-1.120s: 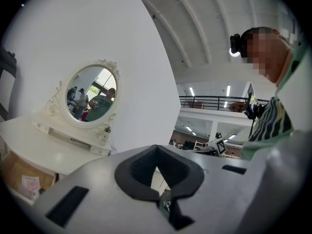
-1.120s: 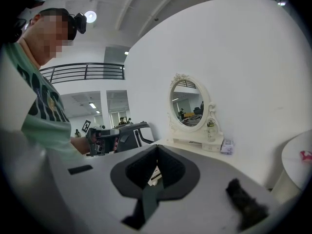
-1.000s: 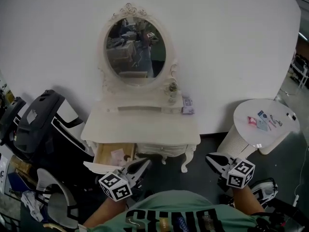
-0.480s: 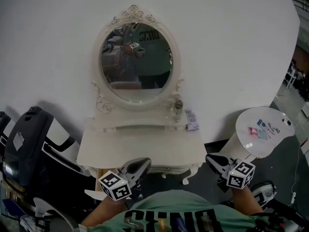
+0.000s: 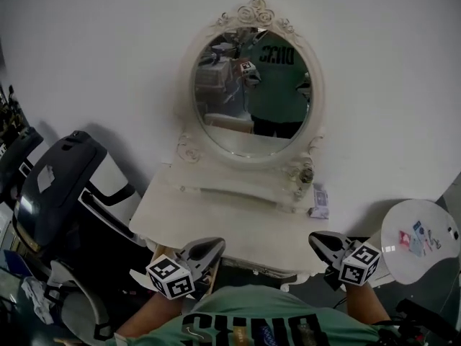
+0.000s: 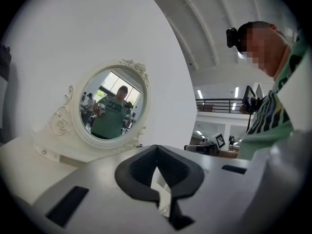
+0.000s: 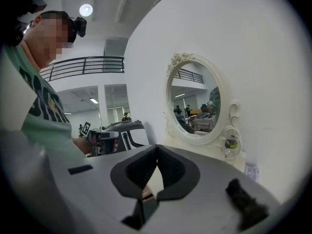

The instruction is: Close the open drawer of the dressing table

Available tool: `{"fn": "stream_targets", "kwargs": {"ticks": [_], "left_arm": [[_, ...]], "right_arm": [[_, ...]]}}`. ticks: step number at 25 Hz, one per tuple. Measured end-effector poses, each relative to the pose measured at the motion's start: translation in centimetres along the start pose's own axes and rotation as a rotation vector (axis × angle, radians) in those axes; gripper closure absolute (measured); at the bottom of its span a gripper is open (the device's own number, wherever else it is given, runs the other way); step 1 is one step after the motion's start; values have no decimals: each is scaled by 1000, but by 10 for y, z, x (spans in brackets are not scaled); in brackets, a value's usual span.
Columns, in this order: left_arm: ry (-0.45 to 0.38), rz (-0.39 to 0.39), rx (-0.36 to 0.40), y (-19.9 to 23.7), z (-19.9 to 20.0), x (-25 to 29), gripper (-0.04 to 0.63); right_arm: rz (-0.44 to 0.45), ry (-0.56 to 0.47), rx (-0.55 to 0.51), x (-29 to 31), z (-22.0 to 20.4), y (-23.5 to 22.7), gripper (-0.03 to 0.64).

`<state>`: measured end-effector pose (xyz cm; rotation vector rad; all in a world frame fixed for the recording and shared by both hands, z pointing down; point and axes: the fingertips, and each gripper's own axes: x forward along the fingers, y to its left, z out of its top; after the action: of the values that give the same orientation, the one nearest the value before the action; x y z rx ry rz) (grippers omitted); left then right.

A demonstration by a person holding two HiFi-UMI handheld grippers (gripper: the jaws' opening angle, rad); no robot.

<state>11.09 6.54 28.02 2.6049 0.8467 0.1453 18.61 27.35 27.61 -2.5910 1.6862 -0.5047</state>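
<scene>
The white dressing table (image 5: 238, 222) with its oval mirror (image 5: 252, 96) stands against the wall in the head view. Its open drawer (image 5: 141, 274) sticks out under the tabletop's left end; only a sliver of the white front and wooden inside shows. My left gripper (image 5: 215, 244) is shut and empty, hovering just right of the drawer at the table's front edge. The right gripper (image 5: 315, 238) is shut and empty too, over the table's front right corner. In the left gripper view the left gripper (image 6: 156, 147) points level toward the mirror (image 6: 111, 108). The right gripper (image 7: 157, 147) faces the mirror (image 7: 195, 101) from the side.
A black exercise machine (image 5: 57, 186) stands close to the table's left side. A round white side table (image 5: 403, 231) with small items sits at the right. A small bottle (image 5: 307, 173) and a box (image 5: 319, 202) rest on the dresser's right side.
I have moved closer to the dressing table, with both grippers now at its front edge. The drawer, plainly visible a second ago, is now mostly hidden under the tabletop and behind the left gripper.
</scene>
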Motion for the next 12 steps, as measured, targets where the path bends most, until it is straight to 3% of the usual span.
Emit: {"fn": "stream_targets", "kwargs": {"ticks": [8, 12], "left_arm": [[-112, 312, -5, 5, 5, 34, 588], [-144, 479, -12, -8, -2, 38, 588]], "right_arm": [[337, 36, -75, 58, 27, -72, 606], [505, 68, -105, 83, 31, -85, 606]]}}
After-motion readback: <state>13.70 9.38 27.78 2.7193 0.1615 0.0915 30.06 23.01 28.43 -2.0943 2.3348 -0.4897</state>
